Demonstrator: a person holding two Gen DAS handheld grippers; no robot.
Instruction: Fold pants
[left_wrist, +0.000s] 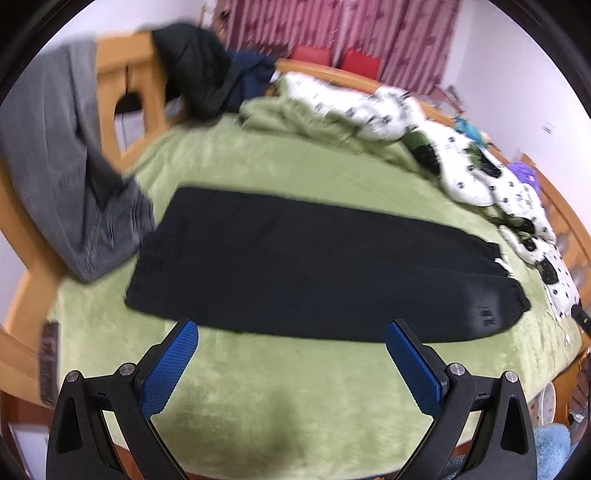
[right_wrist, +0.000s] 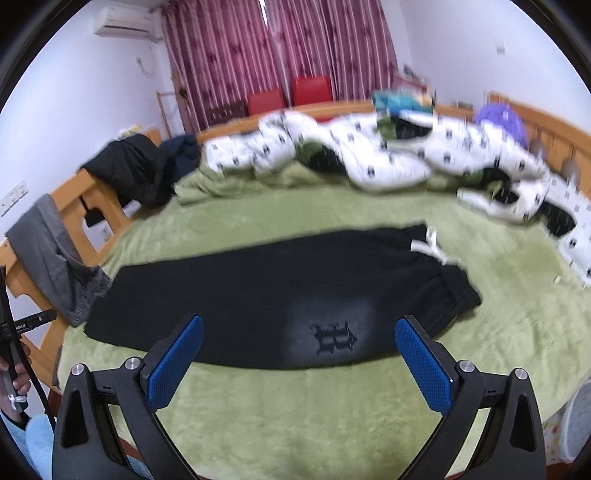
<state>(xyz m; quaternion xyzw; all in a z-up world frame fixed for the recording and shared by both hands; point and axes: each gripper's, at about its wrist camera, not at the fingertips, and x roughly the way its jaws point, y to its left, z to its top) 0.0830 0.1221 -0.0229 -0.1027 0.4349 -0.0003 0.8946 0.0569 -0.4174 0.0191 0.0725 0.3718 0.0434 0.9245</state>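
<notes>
Left wrist view shows the pants lying flat on the green bed, legs stacked lengthwise, waistband to the right and cuffs to the left by the grey garment. The left claw hangs wide open, empty, just short of the pants' near edge; the right claw is likewise spread and empty, near the logo. The next fold likely brings one end over the other: each claw should pinch both layers at a corner, lift together, and lay the end down square to avoid wrinkles.
</notes>
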